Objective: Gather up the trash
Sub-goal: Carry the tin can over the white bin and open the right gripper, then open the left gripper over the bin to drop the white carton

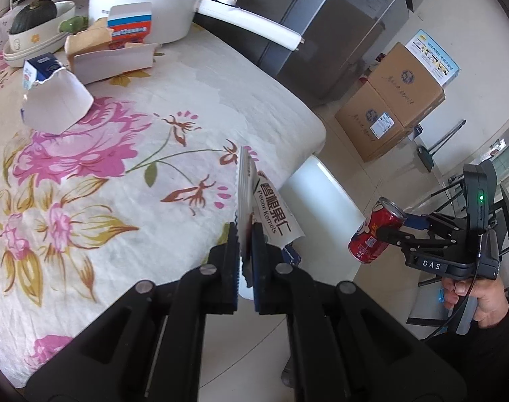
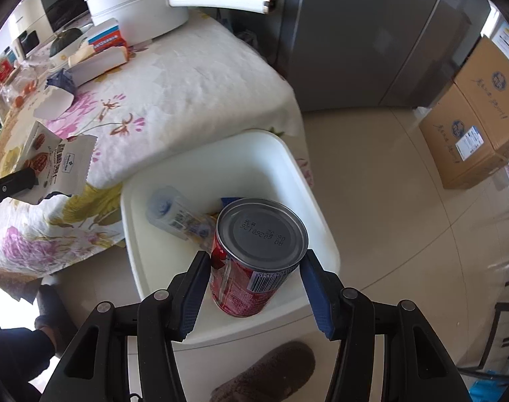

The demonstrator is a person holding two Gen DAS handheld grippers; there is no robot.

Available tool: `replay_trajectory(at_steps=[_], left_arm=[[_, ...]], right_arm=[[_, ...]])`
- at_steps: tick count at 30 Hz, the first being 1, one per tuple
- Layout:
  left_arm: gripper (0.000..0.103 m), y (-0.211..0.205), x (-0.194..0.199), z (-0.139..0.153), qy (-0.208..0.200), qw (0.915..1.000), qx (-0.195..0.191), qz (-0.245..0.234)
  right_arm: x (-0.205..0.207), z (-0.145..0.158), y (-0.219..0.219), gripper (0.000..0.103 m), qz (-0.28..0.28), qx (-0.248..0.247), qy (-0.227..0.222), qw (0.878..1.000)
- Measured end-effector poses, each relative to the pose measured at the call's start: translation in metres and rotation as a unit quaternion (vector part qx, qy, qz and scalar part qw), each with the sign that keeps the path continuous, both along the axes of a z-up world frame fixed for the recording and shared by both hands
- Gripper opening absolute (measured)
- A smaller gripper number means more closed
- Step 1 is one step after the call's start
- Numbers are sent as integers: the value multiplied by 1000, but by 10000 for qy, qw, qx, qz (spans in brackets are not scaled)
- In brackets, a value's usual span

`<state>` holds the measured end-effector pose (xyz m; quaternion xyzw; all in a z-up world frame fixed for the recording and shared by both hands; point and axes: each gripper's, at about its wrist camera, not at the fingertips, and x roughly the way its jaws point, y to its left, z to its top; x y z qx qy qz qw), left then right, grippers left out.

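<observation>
My left gripper (image 1: 246, 234) is shut on a white pecan-kernel snack wrapper (image 1: 271, 214), held over the right edge of the floral table; the wrapper also shows in the right wrist view (image 2: 63, 164). My right gripper (image 2: 256, 268) is shut on a red drink can (image 2: 254, 258), held bottom-forward above a white bin (image 2: 308, 181) that stands on the floor beside the table. The can and right gripper also show in the left wrist view (image 1: 377, 231). A plastic bottle (image 2: 177, 214) and a blue scrap lie in the bin.
On the floral tablecloth (image 1: 120, 167) lie torn white cartons (image 1: 56, 104), a torn box (image 1: 113, 57) and a white pot (image 1: 147, 3) with a long handle. A grey fridge (image 2: 372, 33) and stacked cardboard boxes (image 2: 472, 110) stand beyond. A slipper (image 2: 271, 372) lies near the bin.
</observation>
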<state>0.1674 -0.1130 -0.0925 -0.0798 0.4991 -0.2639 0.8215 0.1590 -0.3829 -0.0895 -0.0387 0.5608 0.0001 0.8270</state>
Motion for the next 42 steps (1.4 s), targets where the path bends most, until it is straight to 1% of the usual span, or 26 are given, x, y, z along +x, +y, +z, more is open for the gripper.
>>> replay_trajectory(at_steps=[6,8,10,15,25,26,27,28,29,30,32,35,38,39,42], left_arm=[[7,-33,-2,-9,47,9996,12,-265],[7,-42,-3,-12,52,9993,44,-360],[7,-50,-5,-14,46,9989,90,-456],[7,-66,-8,-20,51,9978,214,-633],[7,-87,-12,-30,24,9955,381,-864],[13,-88,-11,-30,12,9956,426,-840],[27,-88,-11,-29,-7,9957,465,-803],[36,-87,-10,-28,-40,9959,503,-752],[56,-87,-10,-27,-94,9960,554,-692],[71,-86,-10,-25,-158,9960,631,-606],[83,-81,-9,-23,-239,9957,765,-475],[87,-74,-6,-22,-233,9943,989,-312],[99,-62,-1,-23,-199,9932,1143,-63],[101,-54,0,-23,-207,9927,1186,61],[102,-38,4,-21,-219,9912,1265,330]], right_arm=[[0,-7,-21,58,-269,166,113,9994],[1,-7,-24,62,-342,194,134,9991],[-2,-4,-27,69,-372,220,82,9990],[-4,-2,-32,71,-393,215,60,9990],[-14,-8,-46,71,-554,65,173,9983],[-14,-8,-47,71,-569,46,185,9982],[-15,-9,-48,71,-579,30,196,9981],[-15,-9,-49,72,-588,15,200,9981],[-15,-9,-49,73,-595,1,200,9980],[-15,-9,-49,74,-600,-11,196,9980],[-14,-9,-48,76,-595,-29,189,9980],[-12,-8,-44,77,-557,-59,176,9983],[-10,-7,-37,78,-482,-116,166,9986],[-10,-7,-34,79,-460,-130,162,9987],[-8,-5,-27,80,-420,-156,140,9989]])
